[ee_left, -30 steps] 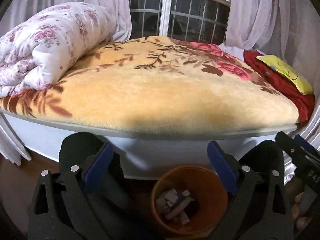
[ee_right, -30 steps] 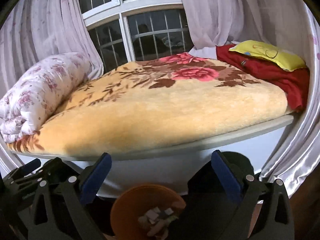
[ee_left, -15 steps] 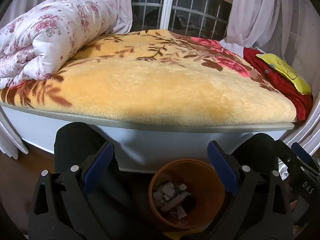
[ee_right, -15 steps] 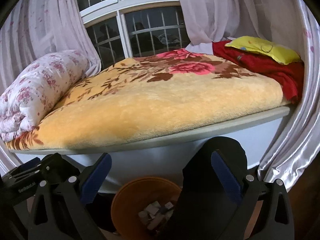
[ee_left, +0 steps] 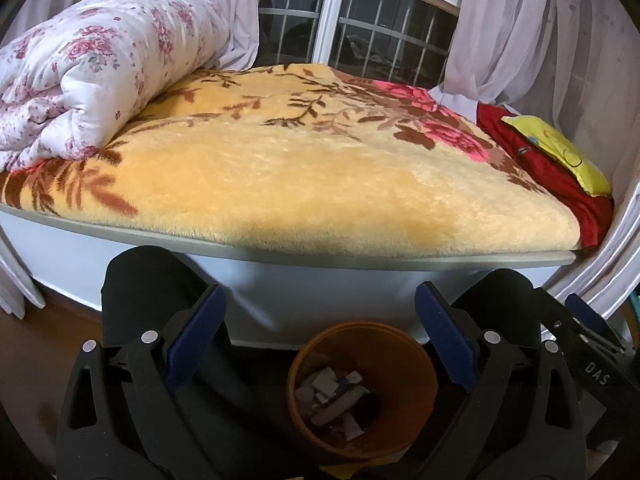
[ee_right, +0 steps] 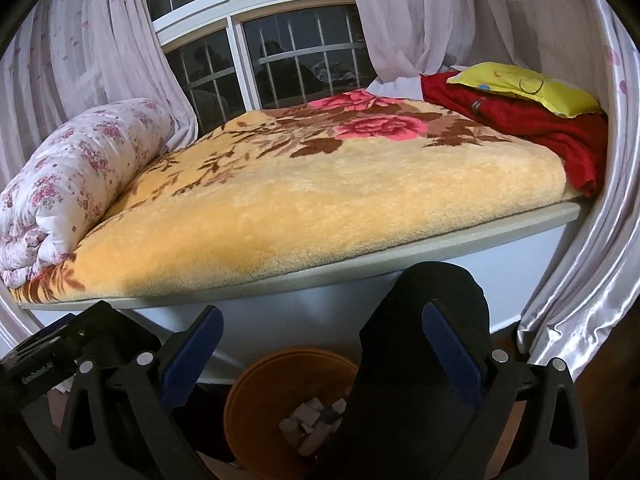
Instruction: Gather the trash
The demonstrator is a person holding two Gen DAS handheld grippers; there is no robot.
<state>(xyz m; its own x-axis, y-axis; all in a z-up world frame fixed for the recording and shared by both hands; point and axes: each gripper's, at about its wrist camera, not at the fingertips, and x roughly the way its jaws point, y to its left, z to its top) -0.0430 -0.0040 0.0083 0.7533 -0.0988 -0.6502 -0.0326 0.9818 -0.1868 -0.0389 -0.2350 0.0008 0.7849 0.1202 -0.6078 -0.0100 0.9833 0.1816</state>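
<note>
The left gripper (ee_left: pixel 320 332) has its jaws spread wide apart, and nothing is between its 2 blue-padded fingers (ee_left: pixel 196 334). The right gripper (ee_right: pixel 318 344) is also wide open and holds nothing.

An orange trash bin (ee_left: pixel 416 364) stands on the dark floor, just in front of the white base of the bed (ee_left: pixel 304 288). In the left wrist view it sits low between the 2 fingers, a little toward the right one. Inside it lie several pieces of trash (ee_left: pixel 334 398): white scraps of paper and some small wrappers, mixed together at the bottom. In the right wrist view the same bin (ee_right: pixel 256 392) is partly hidden by a black rounded part of the right finger, and only some pale scraps (ee_right: pixel 308 416) show.

On the bed a yellow plush blanket (ee_left: pixel 320 184) with brown leaves and pink roses covers the mattress. A rolled white quilt (ee_left: pixel 100 80) with pink flowers lies at the left end. At the right end there is a red cloth (ee_left: pixel 548 168) with a yellow pillow (ee_left: pixel 560 152) on top of it. Behind the bed is a barred window (ee_right: pixel 276 56) with pale curtains (ee_right: pixel 432 12) at both sides.
</note>
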